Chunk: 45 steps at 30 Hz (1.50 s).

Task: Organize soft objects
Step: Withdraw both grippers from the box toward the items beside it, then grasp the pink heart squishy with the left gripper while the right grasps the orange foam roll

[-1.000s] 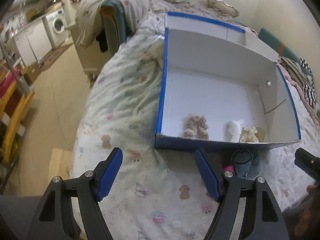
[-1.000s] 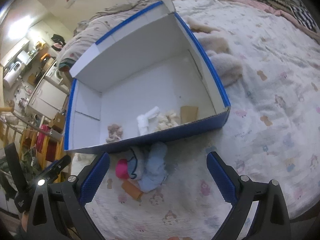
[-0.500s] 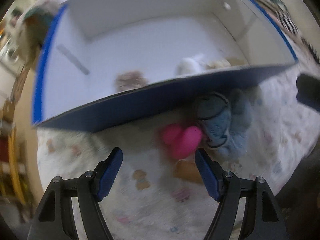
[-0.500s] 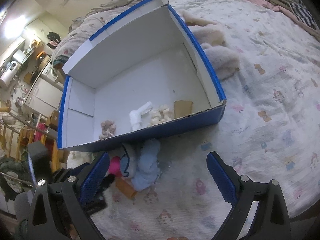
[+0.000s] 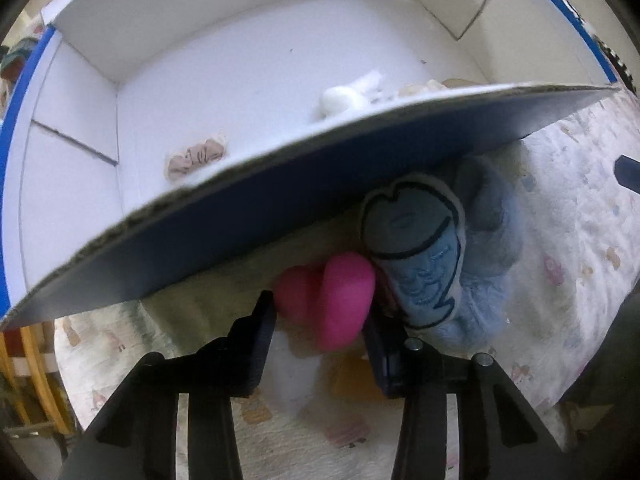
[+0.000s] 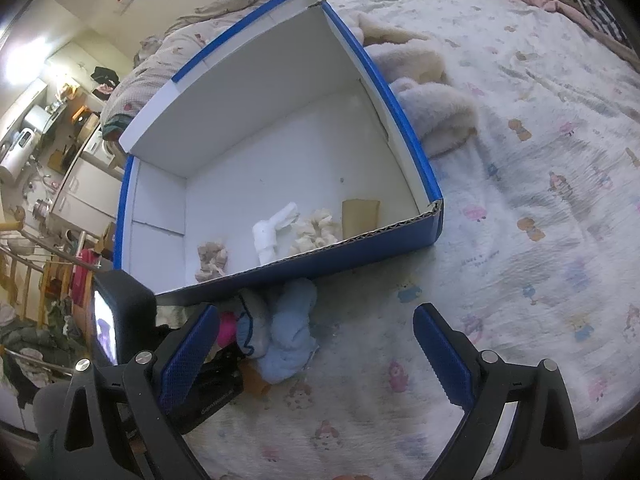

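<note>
Left gripper (image 5: 322,320): clenched around pink plush heart (image 5: 328,296), lower centre.
Right gripper (image 6: 316,354): released, above bed (image 6: 540,200).
Box (image 6: 280,152): blue-edged, centre frame.

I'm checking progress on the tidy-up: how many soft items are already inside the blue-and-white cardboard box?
3: a striped beige plush near the front left, a white plush mid-front, a cream fluffy one beside it. The front wall may hide others.
</note>
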{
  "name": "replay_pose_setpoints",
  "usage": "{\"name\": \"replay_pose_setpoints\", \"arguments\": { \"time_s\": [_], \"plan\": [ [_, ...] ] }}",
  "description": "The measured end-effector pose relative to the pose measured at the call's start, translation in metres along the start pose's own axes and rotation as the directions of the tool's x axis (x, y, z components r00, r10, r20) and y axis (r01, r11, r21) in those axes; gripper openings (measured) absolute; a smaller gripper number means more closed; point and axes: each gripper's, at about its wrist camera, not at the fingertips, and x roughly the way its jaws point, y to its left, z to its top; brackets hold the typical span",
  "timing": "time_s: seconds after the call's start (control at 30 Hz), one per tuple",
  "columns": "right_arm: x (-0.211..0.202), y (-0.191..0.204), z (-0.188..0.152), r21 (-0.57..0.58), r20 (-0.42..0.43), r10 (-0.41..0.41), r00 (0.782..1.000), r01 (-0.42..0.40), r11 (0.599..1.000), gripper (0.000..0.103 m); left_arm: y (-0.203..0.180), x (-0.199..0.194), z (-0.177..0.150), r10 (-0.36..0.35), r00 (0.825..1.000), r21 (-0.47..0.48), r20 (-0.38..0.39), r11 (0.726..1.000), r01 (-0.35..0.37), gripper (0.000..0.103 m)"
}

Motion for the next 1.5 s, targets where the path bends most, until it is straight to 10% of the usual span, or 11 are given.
{"name": "replay_pose_setpoints", "arguments": {
  "time_s": [0.8,1.5],
  "plan": [
    [0.012,0.010,-0.005,-0.043,-0.031,-0.053,0.998,0.052,0.998,0.103,0.050,-0.042,-0.038,0.083,0.995,-0.192,0.047,0.979,-0.072,0.038],
    [0.043,0.023,-0.040,-0.013,-0.164,-0.029,0.986,0.027,1.000,0.103,0.076,-0.101,-0.051,0.035,0.988,-0.318,0.153,0.948,0.015,0.038]
  ]
}}
